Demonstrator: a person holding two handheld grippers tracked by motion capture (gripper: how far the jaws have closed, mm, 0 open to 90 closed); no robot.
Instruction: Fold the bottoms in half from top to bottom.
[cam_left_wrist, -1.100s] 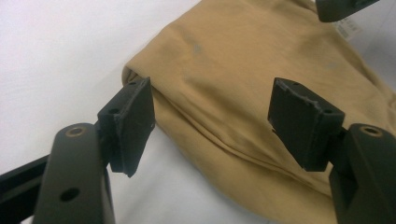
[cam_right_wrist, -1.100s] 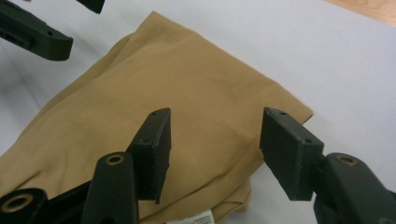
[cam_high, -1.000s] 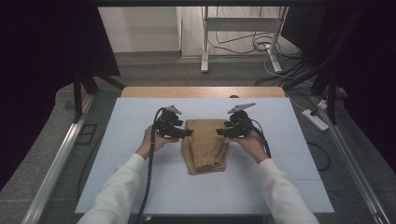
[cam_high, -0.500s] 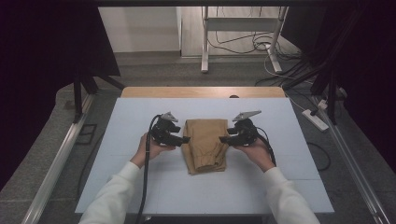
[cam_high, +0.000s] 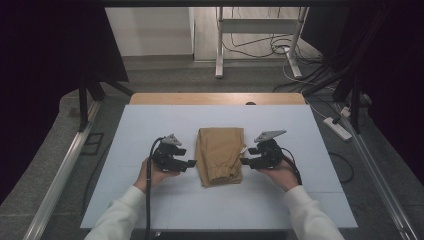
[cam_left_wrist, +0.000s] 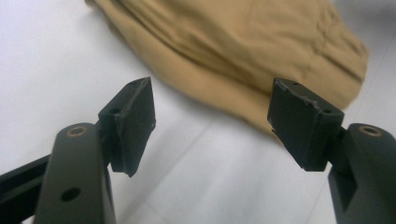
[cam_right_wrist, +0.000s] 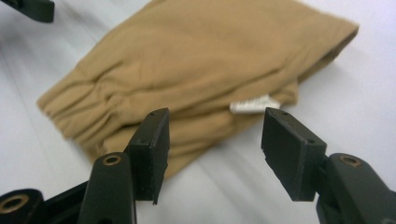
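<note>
We see the left gripper w/ jaws apart, holding nothing, just beside the left edge of the folded tan cloth. The right gripper also stands w/ jaws apart and empty, just beside the cloth's right edge, near a white label. The cloth lies flat at mid-table on a pale blue mat; a wood strip edges the far side. Beyond: grey floor, cables, a power strip.

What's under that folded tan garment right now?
The folded tan garment lies flat on the pale blue table mat. Anything between its layers or beneath it is covered.
</note>
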